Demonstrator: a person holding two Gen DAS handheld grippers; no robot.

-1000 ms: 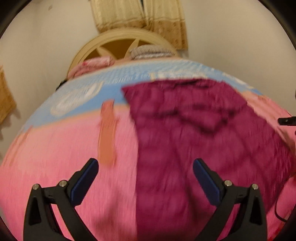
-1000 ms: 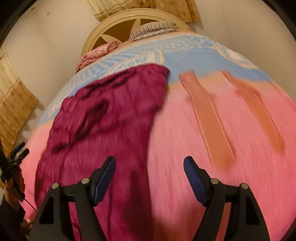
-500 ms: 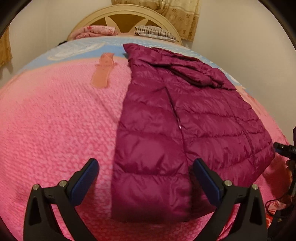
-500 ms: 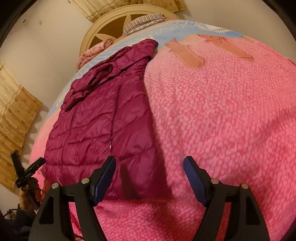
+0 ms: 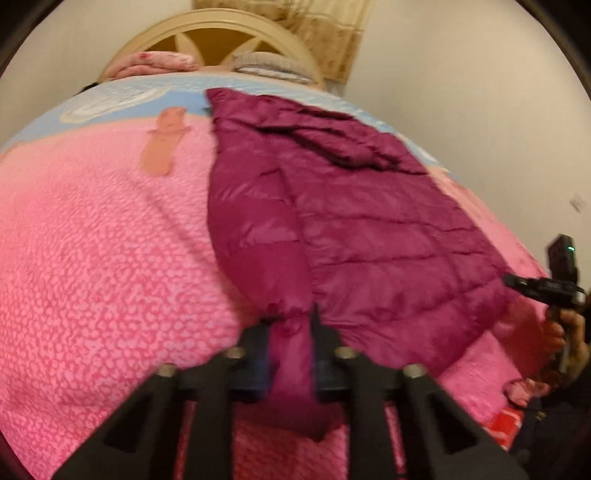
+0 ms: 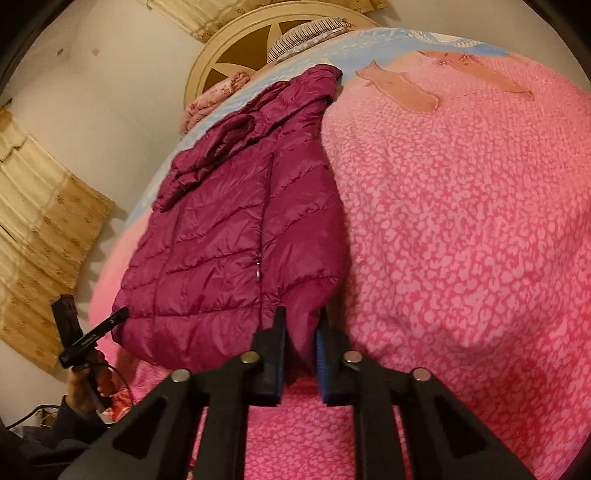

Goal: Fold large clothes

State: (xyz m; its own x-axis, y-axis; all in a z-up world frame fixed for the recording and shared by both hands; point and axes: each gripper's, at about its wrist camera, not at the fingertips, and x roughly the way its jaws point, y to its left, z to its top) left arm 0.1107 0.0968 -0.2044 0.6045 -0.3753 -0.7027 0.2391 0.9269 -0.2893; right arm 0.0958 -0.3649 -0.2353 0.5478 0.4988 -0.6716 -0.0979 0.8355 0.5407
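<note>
A quilted, glossy magenta puffer jacket (image 5: 369, 229) is spread flat on a pink bedspread with a pebbled, bumpy weave (image 5: 92, 277). Stitched channels are seen running across the jacket's padded panels, and its front seam runs away from the fingers towards the collar.

The left gripper (image 5: 290, 332) is being closed, with a bunched fold of the jacket's near hem pinched between its black fingers (image 5: 325, 339); the rest of the garment is stretched out ahead of and to the right of them. The right gripper (image 6: 301, 332) has been brought shut on the opposite near corner of the hem, which is pressed between its blue-padded fingers (image 6: 323, 350); from there the jacket is laid out ahead and to the left.

Beyond the jacket, a pale blue patterned band of the bedspread (image 6: 351, 40) and a rounded cream wooden headboard (image 5: 221, 29) are seen, with a striped pillow (image 6: 310, 33) leaning against it. Salmon-coloured appliqué shapes (image 6: 402, 88) are sewn onto the pink cloth.
</note>
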